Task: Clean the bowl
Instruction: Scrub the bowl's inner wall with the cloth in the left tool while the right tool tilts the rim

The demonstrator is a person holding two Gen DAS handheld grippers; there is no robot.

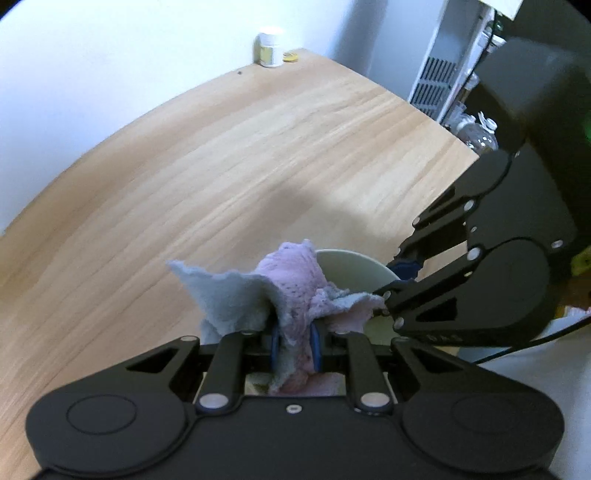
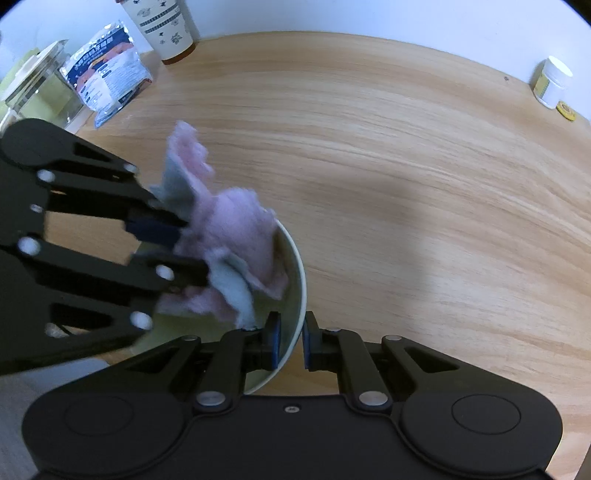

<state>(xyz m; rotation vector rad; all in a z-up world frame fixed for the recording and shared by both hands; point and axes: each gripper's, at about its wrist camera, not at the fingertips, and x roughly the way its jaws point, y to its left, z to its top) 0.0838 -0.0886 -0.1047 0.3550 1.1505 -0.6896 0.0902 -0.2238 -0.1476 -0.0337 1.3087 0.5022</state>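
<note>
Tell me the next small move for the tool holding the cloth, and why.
Probably press the cloth back down and sweep it around the inner wall. The left tool is shut on the cloth, which sits high at the bowl rim, while the right tool pinches that rim and steadies it.

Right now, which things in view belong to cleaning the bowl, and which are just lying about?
In use:
- bowl, its rim clamped by the right gripper
- pink and grey cloth, held by the left gripper at the bowl

Lying about:
- small white jar
- yellow lid
- printed paper cup
- foil pouch
- glass jar
</note>
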